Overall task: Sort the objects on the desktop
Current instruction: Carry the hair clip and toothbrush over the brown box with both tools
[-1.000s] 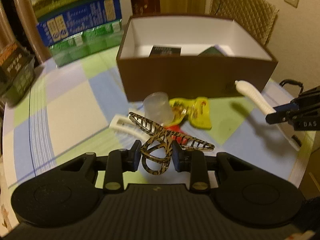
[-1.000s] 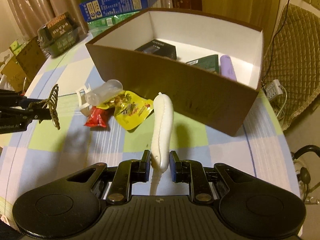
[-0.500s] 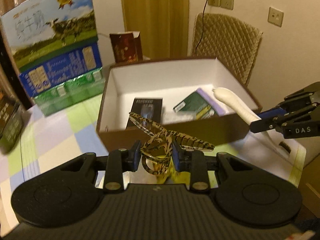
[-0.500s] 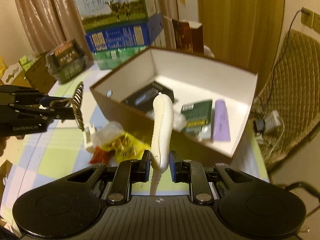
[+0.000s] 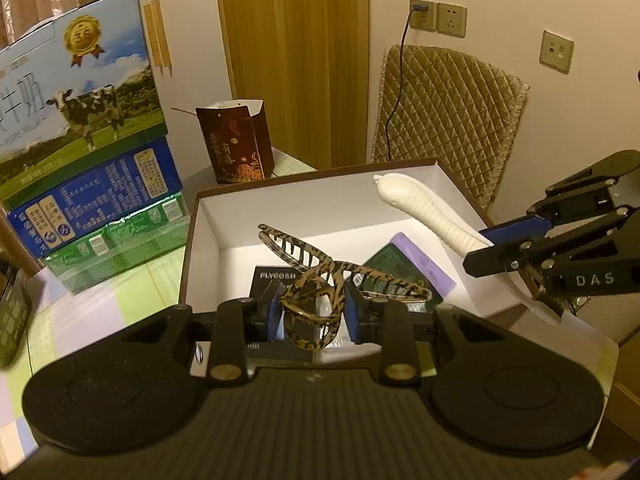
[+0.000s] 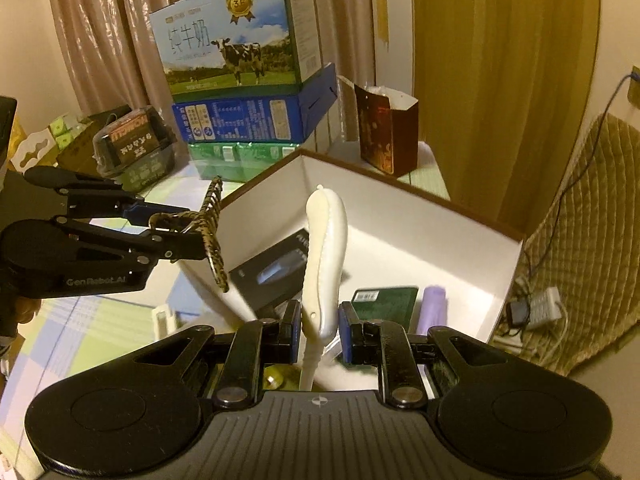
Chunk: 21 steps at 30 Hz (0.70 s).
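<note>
Tortoiseshell claw clip [image 5: 320, 280] is clamped by its looped handle between the closed jaws of the left gripper [image 5: 313, 314]; the white ribbed clip [image 6: 326, 256] is pinched near its lower end by the closed right gripper [image 6: 319, 338]. One second earlier both items were carried low over the checked tablecloth [image 5: 100, 312], in front of the brown cardboard box [image 5: 192, 232], with the snack packets and plastic cup beneath them; both now hang above the open box, over its white interior. Judgement: transport is nearly complete and release into the box is the step that remains. The claw clip is glossy, mottled brown-and-amber plastic with curved interlocking teeth spread to both sides. The white clip is smooth, elongated and slightly curved, with fine ridges along one edge. The box has a matt white lining and already holds a black carton [image 6: 272, 268], a dark green packet [image 6: 384, 300] and a lilac tube [image 6: 434, 308]. Stacked milk cartons [image 6: 240, 48] stand behind the box.
</note>
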Each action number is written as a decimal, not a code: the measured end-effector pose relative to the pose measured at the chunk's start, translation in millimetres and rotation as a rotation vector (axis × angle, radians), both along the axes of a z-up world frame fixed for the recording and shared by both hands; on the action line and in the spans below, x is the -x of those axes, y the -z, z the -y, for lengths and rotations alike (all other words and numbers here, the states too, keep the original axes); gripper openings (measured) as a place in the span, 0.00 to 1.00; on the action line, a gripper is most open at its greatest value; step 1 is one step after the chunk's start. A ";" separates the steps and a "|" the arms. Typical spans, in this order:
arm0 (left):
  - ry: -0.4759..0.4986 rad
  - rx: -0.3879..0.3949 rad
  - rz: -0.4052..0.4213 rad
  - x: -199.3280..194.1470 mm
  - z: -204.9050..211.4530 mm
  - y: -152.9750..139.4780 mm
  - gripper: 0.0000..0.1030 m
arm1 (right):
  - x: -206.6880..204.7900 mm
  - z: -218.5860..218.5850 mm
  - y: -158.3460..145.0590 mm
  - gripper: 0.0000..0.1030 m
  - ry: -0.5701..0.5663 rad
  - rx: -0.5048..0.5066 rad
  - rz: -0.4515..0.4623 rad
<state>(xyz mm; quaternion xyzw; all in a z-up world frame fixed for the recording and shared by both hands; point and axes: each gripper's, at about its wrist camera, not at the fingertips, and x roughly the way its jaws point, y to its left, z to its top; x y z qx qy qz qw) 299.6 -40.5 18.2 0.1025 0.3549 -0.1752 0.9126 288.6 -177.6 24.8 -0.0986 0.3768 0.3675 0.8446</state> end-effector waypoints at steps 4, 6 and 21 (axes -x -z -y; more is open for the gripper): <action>0.009 -0.003 -0.015 -19.0 9.4 3.8 0.26 | -19.9 -2.7 2.2 0.16 0.005 0.008 -0.001; 0.020 -0.001 -0.032 -28.4 14.8 8.3 0.26 | -30.4 -2.7 5.7 0.16 0.011 0.014 -0.008; 0.095 -0.063 -0.172 -99.3 62.1 69.5 0.26 | -98.6 -5.6 57.9 0.16 0.072 0.090 -0.130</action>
